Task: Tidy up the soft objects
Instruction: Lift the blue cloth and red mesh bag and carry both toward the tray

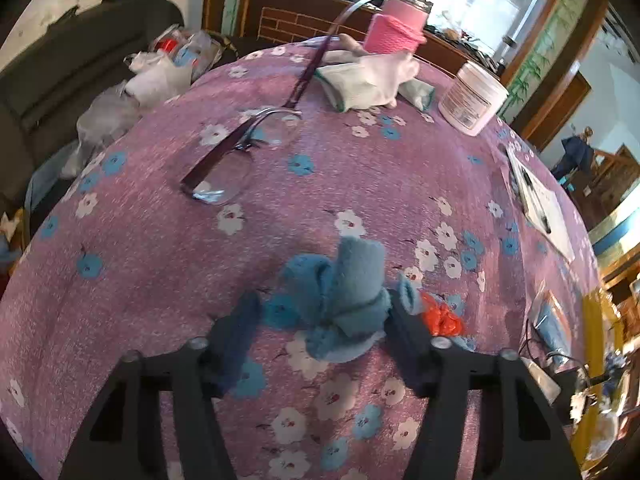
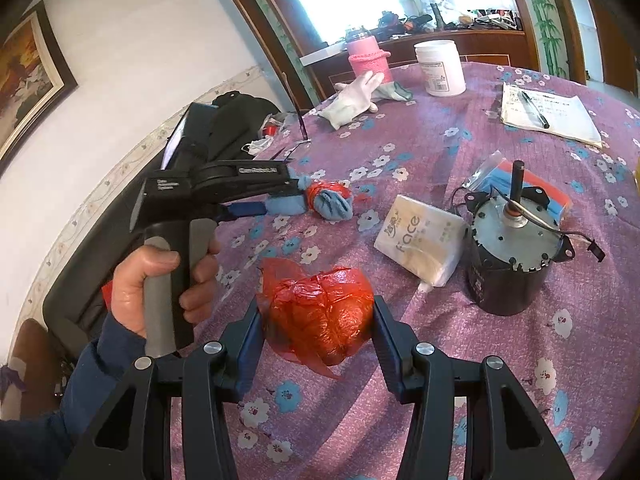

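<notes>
Both pairs of jaws stand about half apart, each with a soft bundle between them. On the right gripper (image 2: pixel 318 320), the blue pads press against both flanks of a crumpled red plastic bag (image 2: pixel 322 312), clamped on it just above the purple flowered tablecloth (image 2: pixel 500 360); this gripper points downward at a moderate slope.

From the right wrist view, the left gripper (image 2: pixel 298 196) reaches in from the left, held by a hand (image 2: pixel 160 284) wrapped round its grey grip with a dark blue sleeve (image 2: pixel 80 380) behind. It tilts steeply down toward the cloth. Its fingers straddle a rolled blue sock (image 1: pixel 344 296) that lies on the tablecloth with a bit of red plastic tied round it. In the left wrist view the right-hand finger (image 1: pixel 404 328) touches the sock's edge, while the left-hand finger (image 1: pixel 240 328) stands clear of it with cloth showing between, so the sock is not squeezed.

Farther back on the table lie spectacles (image 1: pixel 236 156), white gloves (image 1: pixel 368 76), a pink knit-covered bottle (image 1: pixel 396 28) and a white jar (image 1: pixel 472 96). Near the right gripper sit a tissue pack (image 2: pixel 420 236) and a small motor (image 2: pixel 512 248).
</notes>
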Demonstrator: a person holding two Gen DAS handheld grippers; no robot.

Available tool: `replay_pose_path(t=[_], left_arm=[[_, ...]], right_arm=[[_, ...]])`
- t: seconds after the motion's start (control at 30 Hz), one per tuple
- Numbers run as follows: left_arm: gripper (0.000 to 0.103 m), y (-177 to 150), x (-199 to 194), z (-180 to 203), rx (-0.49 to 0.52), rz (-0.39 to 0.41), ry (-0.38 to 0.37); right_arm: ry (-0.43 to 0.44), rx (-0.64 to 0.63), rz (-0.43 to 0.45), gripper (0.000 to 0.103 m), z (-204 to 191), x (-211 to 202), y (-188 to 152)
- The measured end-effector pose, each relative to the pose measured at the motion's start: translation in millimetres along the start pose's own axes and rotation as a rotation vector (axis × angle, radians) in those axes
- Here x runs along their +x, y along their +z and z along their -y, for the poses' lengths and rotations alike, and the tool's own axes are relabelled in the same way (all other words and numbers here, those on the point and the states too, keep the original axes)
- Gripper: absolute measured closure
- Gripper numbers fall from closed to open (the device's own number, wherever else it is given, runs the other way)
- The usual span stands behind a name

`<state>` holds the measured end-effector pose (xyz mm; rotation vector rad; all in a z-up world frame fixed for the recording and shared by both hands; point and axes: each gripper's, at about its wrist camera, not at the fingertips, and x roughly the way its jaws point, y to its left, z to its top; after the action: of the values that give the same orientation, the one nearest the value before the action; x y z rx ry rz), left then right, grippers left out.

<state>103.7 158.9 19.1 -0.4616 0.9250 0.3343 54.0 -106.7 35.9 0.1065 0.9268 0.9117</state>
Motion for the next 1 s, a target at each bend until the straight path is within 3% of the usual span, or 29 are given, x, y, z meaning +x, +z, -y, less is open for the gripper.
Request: replay_pose_path(t=[0.07,0.17,0.33,0.5,0.77,1.0], left_arm=[[0.069,-2,0,8,0.037,-0.002,-0.025],[0.070,-5,-3,17,0.081,0.019,0.010],[0.071,-8,-14,11,0.055,0.033,-0.016],[0.071,-13,-50,19,0.085,0.169,-0.036],[0.070,-42,-94,62,0.235,0.345,-0.151],[0.070,-78,-107,110,0.450,0.435,-0.129]], right_arm=[[0.001,0.001,-0.002,0.048,0,0,0],[-0.001,0.001,0.001,0.048,0,0,0],[-0.018,-0.006,0.011,0.048,0,-2,0],[-0.049,-0.026,0.056,0.048,0,-12,4],[-0.173,-0.027,0.207,0.048,12,-45,15],[-0.245,0.019,0.287,0.048,29,-66,22]])
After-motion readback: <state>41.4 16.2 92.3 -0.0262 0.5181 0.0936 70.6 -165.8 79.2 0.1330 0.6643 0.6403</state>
